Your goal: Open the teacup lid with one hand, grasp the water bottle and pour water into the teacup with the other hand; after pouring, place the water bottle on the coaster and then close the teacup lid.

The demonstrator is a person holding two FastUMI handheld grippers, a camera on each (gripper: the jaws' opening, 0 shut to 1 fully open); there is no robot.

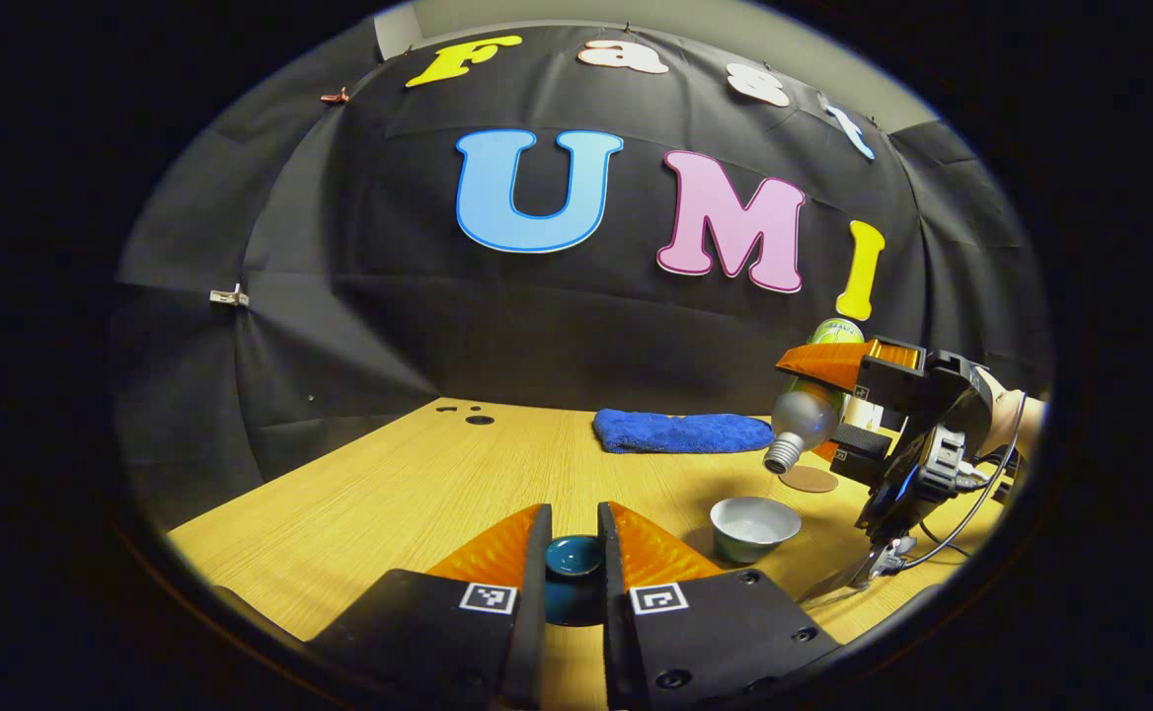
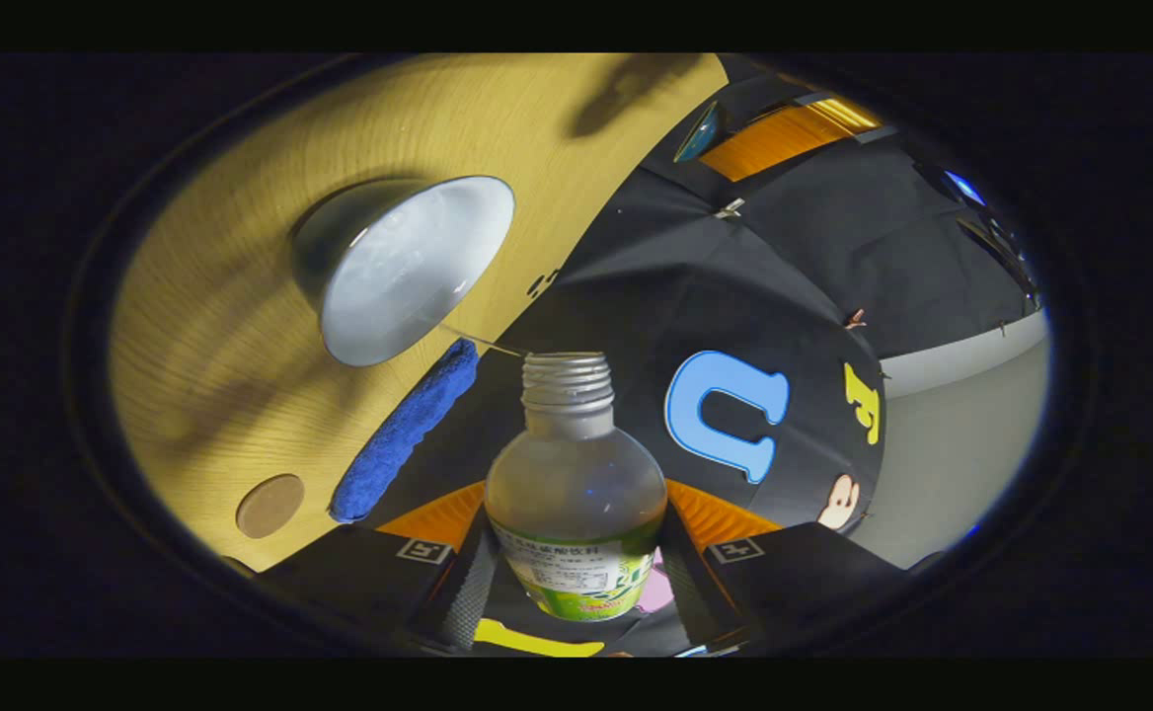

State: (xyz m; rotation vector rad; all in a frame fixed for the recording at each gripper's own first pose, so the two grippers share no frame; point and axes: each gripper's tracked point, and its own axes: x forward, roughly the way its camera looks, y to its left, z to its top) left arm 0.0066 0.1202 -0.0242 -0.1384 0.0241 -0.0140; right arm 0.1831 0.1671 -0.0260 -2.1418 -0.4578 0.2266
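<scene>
My right gripper (image 2: 576,553) is clamped on the water bottle (image 2: 576,494), tipped toward the teacup (image 2: 404,267) at upper left. My left gripper (image 1: 574,553) pinches the teacup lid (image 1: 574,558) at bottom centre. If the mouth drifts, I risk wetting the tabletop (image 1: 419,484).

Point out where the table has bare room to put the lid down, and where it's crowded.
Bare wood spreads left of the teacup, from the left gripper holding the lid back to the blue cloth. It's crowded on the right: teacup, coaster and the right gripper tipping the bottle.
</scene>
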